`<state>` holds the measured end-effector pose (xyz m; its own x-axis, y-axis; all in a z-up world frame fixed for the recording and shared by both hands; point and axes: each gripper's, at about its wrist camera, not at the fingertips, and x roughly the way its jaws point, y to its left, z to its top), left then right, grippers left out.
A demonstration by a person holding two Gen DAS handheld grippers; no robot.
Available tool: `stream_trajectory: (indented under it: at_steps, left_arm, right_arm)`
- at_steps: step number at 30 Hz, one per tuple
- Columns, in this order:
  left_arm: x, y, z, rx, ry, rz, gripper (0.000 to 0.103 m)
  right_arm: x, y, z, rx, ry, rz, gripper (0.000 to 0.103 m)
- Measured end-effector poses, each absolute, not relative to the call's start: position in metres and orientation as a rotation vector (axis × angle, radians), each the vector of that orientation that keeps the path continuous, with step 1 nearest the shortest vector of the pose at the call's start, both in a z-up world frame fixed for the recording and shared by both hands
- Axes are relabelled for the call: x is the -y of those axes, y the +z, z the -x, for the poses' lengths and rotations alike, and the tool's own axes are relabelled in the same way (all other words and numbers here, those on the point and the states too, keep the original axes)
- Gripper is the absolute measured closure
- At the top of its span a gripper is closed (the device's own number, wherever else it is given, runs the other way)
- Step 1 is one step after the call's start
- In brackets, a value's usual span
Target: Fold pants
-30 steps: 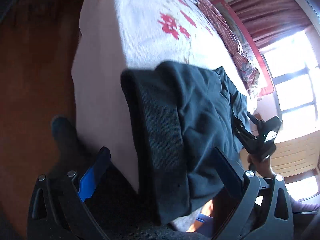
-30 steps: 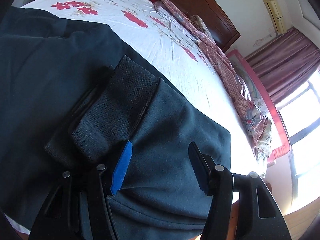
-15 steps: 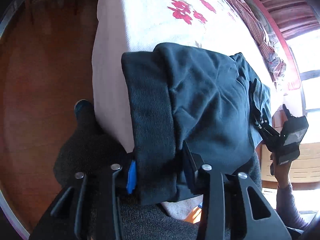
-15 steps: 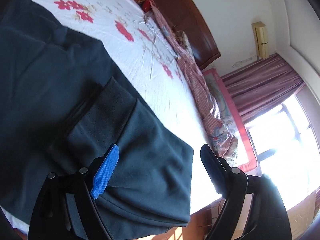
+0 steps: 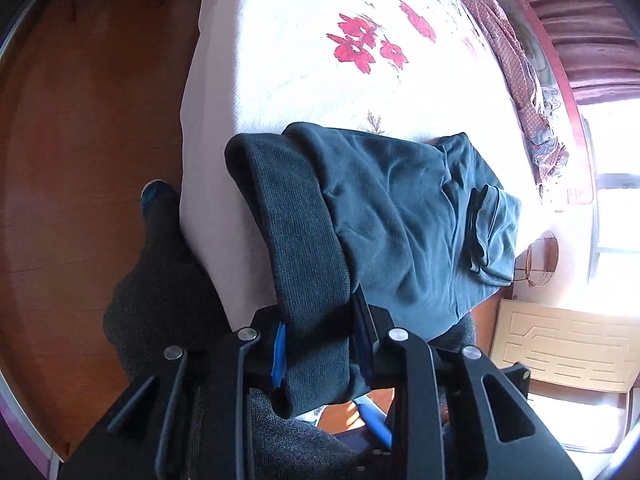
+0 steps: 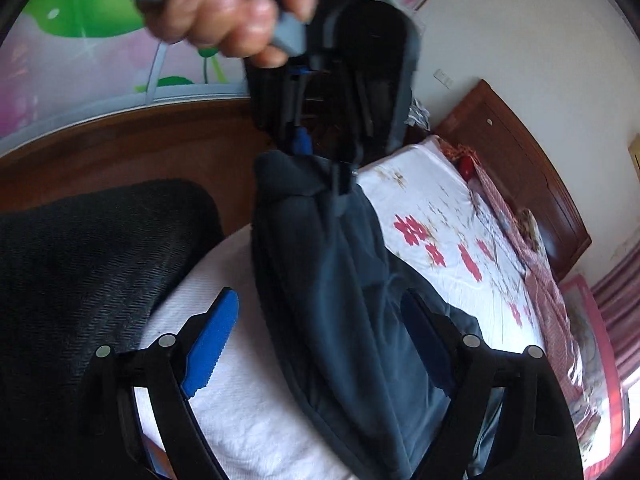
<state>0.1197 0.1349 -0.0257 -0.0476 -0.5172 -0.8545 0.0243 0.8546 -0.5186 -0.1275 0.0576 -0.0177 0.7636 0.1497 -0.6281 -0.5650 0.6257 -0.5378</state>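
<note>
Left wrist view: left tongs (image 5: 320, 344) closing on the pants' ribbed waistband (image 5: 304, 264); right tongs (image 6: 320, 340) gape wide, empty.

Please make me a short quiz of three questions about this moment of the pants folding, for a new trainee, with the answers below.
1. True or false: the left gripper has the ribbed waistband of the dark pants between its fingers.
2. Which gripper has nothing between its fingers? A) left B) right
3. Fill in: the pants lie on a white bedsheet printed with red ___.

Key:
1. True; its jaws are closing on the band.
2. B; the right gripper stands wide open above the cloth.
3. flowers
</note>
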Motion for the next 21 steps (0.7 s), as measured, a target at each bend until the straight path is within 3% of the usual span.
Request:
stream_trajectory:
  at_steps: [4, 12, 13, 14, 15, 17, 19, 21]
  left_arm:
    - [-0.122, -0.019, -0.128, -1.571, -0.454, 0.369, 0.077]
    - [-0.124, -0.016, -0.137, -1.579, -0.453, 0.415, 0.078]
    - [-0.125, -0.017, -0.137, -1.581, -0.452, 0.428, 0.078]
    - [-0.125, -0.018, -0.137, -1.582, -0.451, 0.436, 0.078]
    - [-0.127, -0.019, -0.137, -1.583, -0.448, 0.446, 0.078]
    - [-0.132, -0.02, -0.138, -1.576, -0.44, 0.463, 0.07]
    - [-0.141, -0.008, -0.138, -1.488, -0.4, 0.456, 0.064]
    - [-0.147, 0.016, -0.137, -1.357, -0.418, 0.468, 0.046]
  right_arm:
    - [-0.087, -0.036, 0.124, -0.497, 0.355, 0.922, 0.014]
    - [-0.128, -0.074, 0.098, -0.394, 0.209, 1.156, 0.015]
    - [-0.129, -0.074, 0.091, -0.445, 0.242, 1.131, 0.022]
    - [-0.127, -0.07, 0.082, -0.498, 0.268, 1.09, 0.054]
    - [-0.122, -0.062, 0.071, -0.535, 0.286, 1.044, 0.07]
    - [-0.114, -0.043, 0.055, -0.619, 0.338, 0.909, 0.081]
    - [-0.094, -0.017, 0.035, -0.718, 0.383, 0.676, 0.083]
    - [-0.069, 0.007, 0.017, -0.788, 0.412, 0.437, 0.084]
